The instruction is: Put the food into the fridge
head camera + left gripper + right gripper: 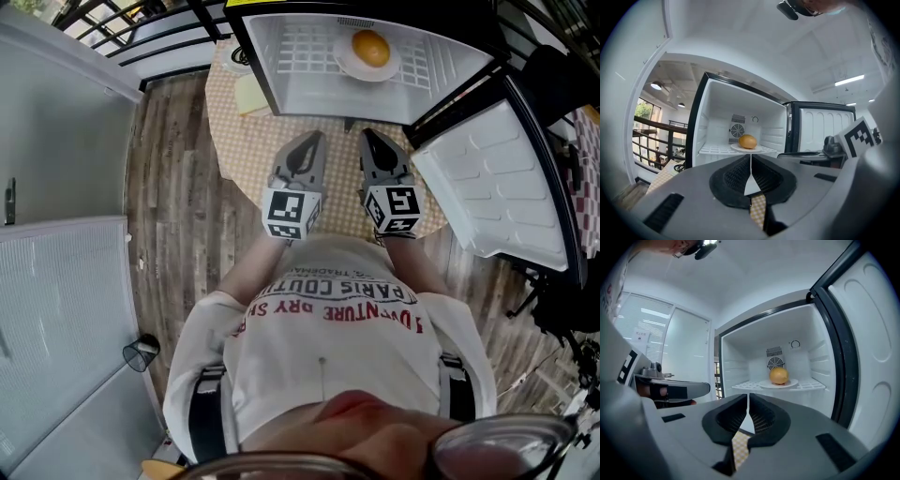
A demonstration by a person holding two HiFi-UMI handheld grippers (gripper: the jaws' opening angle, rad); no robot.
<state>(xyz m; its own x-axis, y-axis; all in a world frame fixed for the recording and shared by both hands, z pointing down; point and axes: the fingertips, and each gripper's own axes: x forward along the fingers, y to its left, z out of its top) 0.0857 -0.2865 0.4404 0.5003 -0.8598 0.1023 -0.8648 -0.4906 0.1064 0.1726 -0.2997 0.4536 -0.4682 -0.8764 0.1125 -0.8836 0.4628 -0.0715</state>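
Sitting on a plate [384, 74] in the open fridge [274, 58] is an orange fruit [370, 47]; the left gripper [312, 138] and right gripper [369, 136] are pinched shut, empty.

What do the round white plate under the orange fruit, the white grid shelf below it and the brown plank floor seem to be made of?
Round white plate: likely glazed ceramic, perhaps hard plastic; smooth and evenly white.
White grid shelf: probably coated wire or moulded plastic; thin crossing bars with gaps.
Brown plank floor: wood or wood-look laminate; streaked grain, long board seams, matte.
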